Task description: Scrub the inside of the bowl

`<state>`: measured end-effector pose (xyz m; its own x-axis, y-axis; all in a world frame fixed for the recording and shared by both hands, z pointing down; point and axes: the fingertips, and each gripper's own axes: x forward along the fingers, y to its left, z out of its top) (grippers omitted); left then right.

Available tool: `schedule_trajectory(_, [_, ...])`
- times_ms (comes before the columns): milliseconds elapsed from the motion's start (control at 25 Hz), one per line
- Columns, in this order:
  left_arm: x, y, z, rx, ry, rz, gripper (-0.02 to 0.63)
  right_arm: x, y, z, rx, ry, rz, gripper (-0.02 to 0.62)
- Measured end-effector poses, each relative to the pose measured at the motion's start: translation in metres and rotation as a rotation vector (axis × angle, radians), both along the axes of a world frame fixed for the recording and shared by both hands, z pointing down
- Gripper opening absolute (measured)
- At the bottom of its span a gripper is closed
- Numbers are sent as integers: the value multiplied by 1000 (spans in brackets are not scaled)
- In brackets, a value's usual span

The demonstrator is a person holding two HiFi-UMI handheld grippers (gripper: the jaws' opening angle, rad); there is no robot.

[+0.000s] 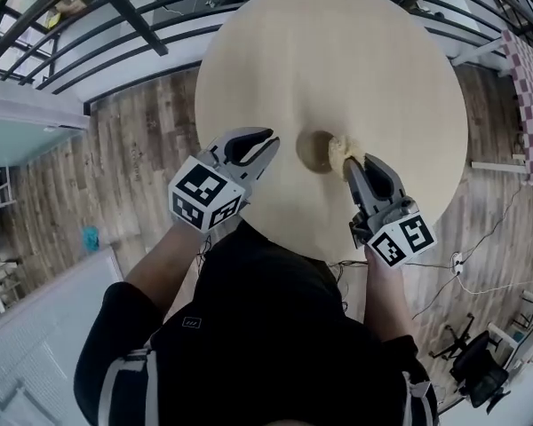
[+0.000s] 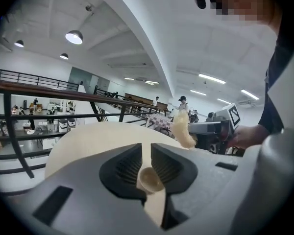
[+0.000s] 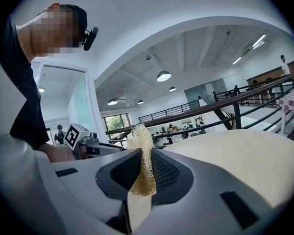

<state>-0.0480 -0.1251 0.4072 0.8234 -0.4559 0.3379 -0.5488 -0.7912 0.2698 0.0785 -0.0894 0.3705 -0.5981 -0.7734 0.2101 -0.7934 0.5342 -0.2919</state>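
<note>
Head view looks down on a round pale table [image 1: 338,51]. The left claw [image 1: 268,146] lies just left of the small brown bowl [image 1: 314,150], not touching it, its jaws a narrow slit apart and pinching nothing. The right claw [image 1: 351,165] is clenched on a yellowish mesh scrubber [image 1: 339,153]. The scrubber sits at the bowl's right rim and hides that edge. Both marker cubes carry black-and-white square patterns.
</note>
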Motion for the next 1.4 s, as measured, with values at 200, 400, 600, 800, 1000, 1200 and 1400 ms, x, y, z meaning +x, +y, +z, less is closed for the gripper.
schedule_trajectory(200, [23, -12, 40, -85, -40, 36, 61, 13, -14, 39, -59, 34, -23, 64])
schedule_trajectory(400, [50, -9, 90, -177, -91, 98, 63, 16, -17, 94, -137, 99, -70, 64])
schedule_trajectory(600, [71, -21, 136, -220, -152, 158, 75, 10, -28, 148, -183, 215, -130, 64])
schedule_trajectory(800, [81, -18, 170, -253, -206, 209, 78, 2, -19, 190, -238, 317, -210, 64])
schedule_trajectory(1000, [86, -10, 198, -300, -268, 251, 78, -7, -9, 216, -232, 460, -347, 64])
schedule_trajectory(1200, [91, -11, 213, -333, -286, 243, 78, -12, -3, 236, -220, 640, -492, 64])
schedule_trajectory(1400, [97, -14, 217, -362, -291, 232, 78, -17, 7, 260, -210, 824, -667, 64])
